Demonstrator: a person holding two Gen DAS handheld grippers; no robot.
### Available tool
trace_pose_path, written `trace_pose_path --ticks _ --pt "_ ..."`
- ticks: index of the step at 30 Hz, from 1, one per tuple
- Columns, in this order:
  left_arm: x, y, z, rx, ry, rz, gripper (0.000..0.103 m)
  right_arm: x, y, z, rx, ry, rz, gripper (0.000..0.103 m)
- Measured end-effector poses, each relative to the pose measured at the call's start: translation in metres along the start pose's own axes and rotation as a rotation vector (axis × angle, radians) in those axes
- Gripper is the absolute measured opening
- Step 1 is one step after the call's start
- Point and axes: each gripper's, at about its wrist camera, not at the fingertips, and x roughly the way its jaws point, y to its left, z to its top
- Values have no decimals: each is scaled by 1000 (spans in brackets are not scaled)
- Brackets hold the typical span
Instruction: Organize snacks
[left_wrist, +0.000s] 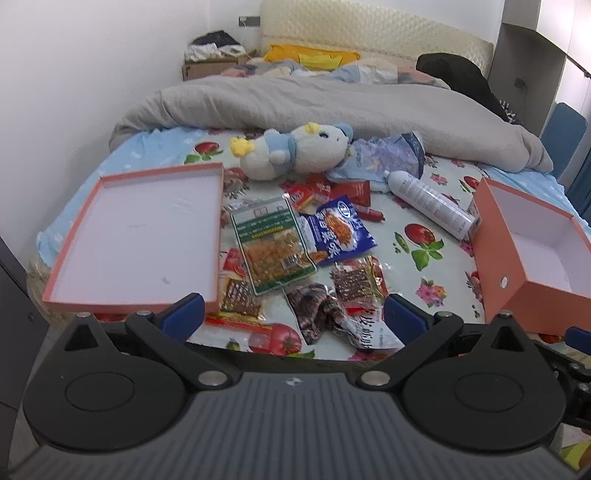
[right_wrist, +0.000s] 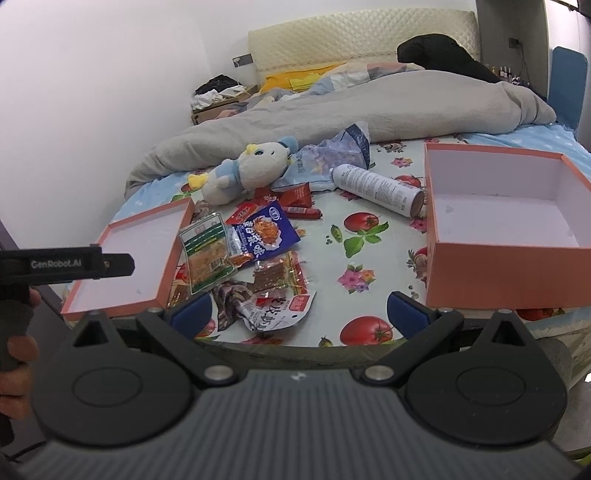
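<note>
A heap of snack packets lies on the flowered bed sheet: a green-and-clear packet (left_wrist: 271, 245) (right_wrist: 208, 254), a blue packet (left_wrist: 341, 229) (right_wrist: 267, 229), brown strips in clear wrap (left_wrist: 354, 282) (right_wrist: 275, 275), a white-and-dark packet (left_wrist: 345, 321) (right_wrist: 258, 308), and red packets (left_wrist: 354, 190) (right_wrist: 295, 194) further back. An orange box lid (left_wrist: 142, 236) (right_wrist: 136, 258) lies left of the heap. A deep orange box (left_wrist: 532, 254) (right_wrist: 502, 225) stands right of it, nothing inside. My left gripper (left_wrist: 293, 314) hovers open at the near edge of the heap. My right gripper (right_wrist: 299, 314) is open too, nothing between its fingers.
A plush toy (left_wrist: 291, 151) (right_wrist: 245, 171), a crumpled blue bag (left_wrist: 384, 157) (right_wrist: 332, 155) and a white spray can (left_wrist: 430, 199) (right_wrist: 378, 186) lie behind the snacks. A grey duvet (left_wrist: 332, 103) covers the far bed. A hand (right_wrist: 18, 350) holds the left device at the right view's left edge.
</note>
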Motion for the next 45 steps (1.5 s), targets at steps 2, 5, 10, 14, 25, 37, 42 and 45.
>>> trace_pose_path --ticks 2,5,10,14,25,37,42,45 --pt "3 -1 2 5 8 -1 103 1 -3 1 3 19 -5 103" --pt "9 -4 4 23 10 2 103 4 -2 2 -12 -4 -13 103" --pt "25 -5 11 28 34 2 103 16 -1 2 -42 -16 -14 103" --pt "42 -6 17 32 50 3 103 29 -3 3 -40 -7 11 103" --pt "114 16 27 -21 138 31 103 87 -1 14 -16 61 70 103" --pt "189 53 31 -106 233 1 103 164 13 23 -88 184 79 92" --pt "216 53 31 -120 289 -38 103 187 17 26 -113 216 70 87" --pt "230 52 33 -110 307 -52 103 200 20 26 -138 236 49 87"
